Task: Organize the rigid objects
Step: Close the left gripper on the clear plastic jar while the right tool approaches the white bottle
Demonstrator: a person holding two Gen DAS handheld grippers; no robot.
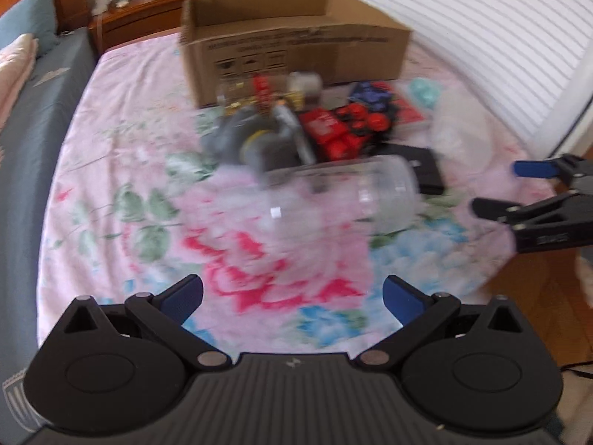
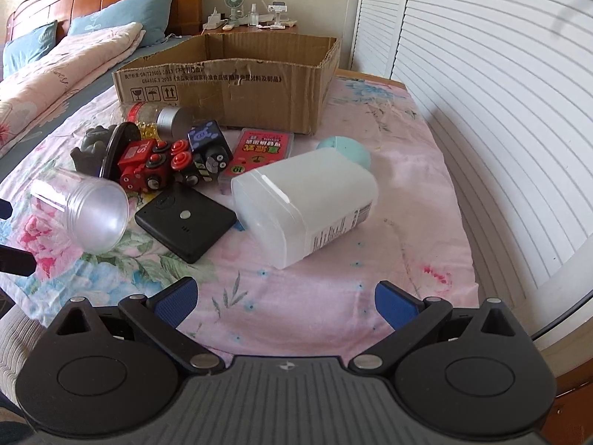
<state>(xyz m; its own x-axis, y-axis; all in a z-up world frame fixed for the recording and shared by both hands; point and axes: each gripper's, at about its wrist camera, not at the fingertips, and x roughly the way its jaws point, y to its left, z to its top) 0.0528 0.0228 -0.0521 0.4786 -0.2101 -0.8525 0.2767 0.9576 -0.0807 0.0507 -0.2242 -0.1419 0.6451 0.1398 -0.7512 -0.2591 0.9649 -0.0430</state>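
Pink flowered bedsheet (image 2: 333, 278) covers the bed, and the loose things lie on it in a cluster in front of an open cardboard box (image 2: 237, 85).

Nearest the right tongs (image 2: 283, 302) is a white plastic tub (image 2: 307, 204) on its side, its label facing down and right. Just beside it, to the left, lies a flat black case (image 2: 185, 218), and left of that a clear plastic jar (image 2: 83, 211) on its side with its mouth towards the camera. Behind them sit a red toy robot (image 2: 142, 165), a dark toy cube (image 2: 207, 144) with blue markings, a red and green card pack (image 2: 259, 152), a pale green round thing (image 2: 344, 150) partly hidden behind the tub, a grey toy (image 2: 90, 148), and a small jar with a silver lid (image 2: 172, 120) close against the box.

The right tongs stand wide open and empty above the bare sheet, short of the tub.

The left wrist view is blurred. The left tongs (image 1: 292, 296) are also wide open and hold nothing; the clear jar (image 1: 341, 196) lies ahead of them on the sheet, apart from the blue pads (image 1: 185, 296). The right tongs (image 1: 519, 189) show at the right edge of that view, spread open.

A wooden nightstand (image 2: 248, 29) with a small fan (image 2: 234, 2) stands beyond the box.
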